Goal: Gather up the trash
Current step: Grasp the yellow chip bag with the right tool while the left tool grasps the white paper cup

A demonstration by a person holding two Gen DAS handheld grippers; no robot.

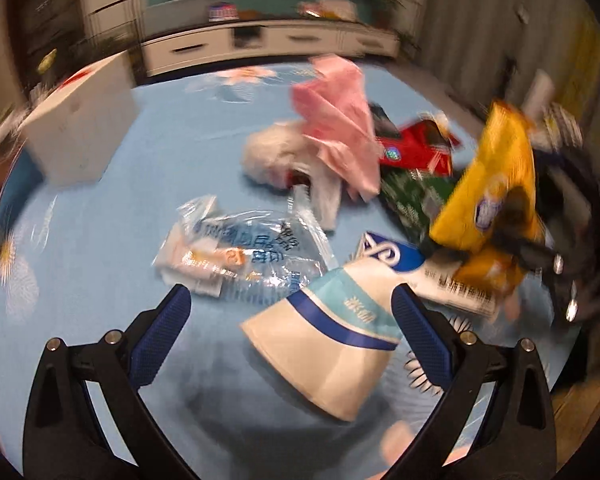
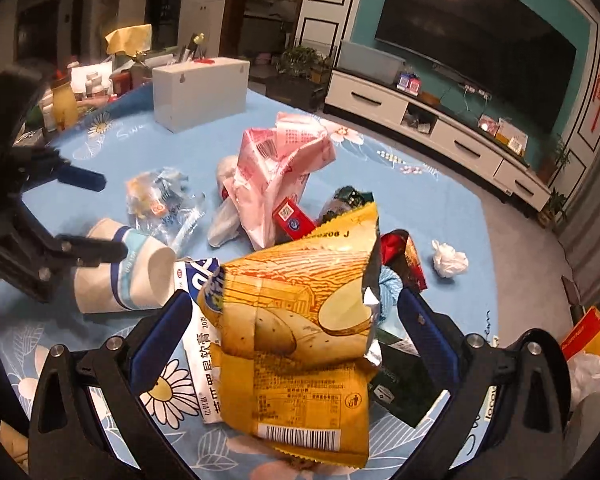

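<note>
Trash lies on a blue flowered tablecloth (image 1: 100, 240). My left gripper (image 1: 290, 308) is open around a white paper cup (image 1: 328, 344) with a blue band, lying on its side; the cup also shows in the right wrist view (image 2: 132, 276). My right gripper (image 2: 296, 312) is open, with a yellow chip bag (image 2: 300, 340) between its fingers; whether they touch the bag I cannot tell. The bag appears in the left wrist view (image 1: 492, 184) too. A pink wrapper (image 2: 276, 176), a clear plastic wrapper (image 1: 240, 252), a red box (image 2: 292, 218) and a white-blue box (image 2: 198, 344) lie nearby.
A white box (image 2: 200, 92) stands at the table's far left. A crumpled white tissue (image 2: 450, 258) lies on the right. Bottles and jars (image 2: 64, 100) crowd the far left edge. A TV cabinet (image 2: 440, 128) stands beyond the table.
</note>
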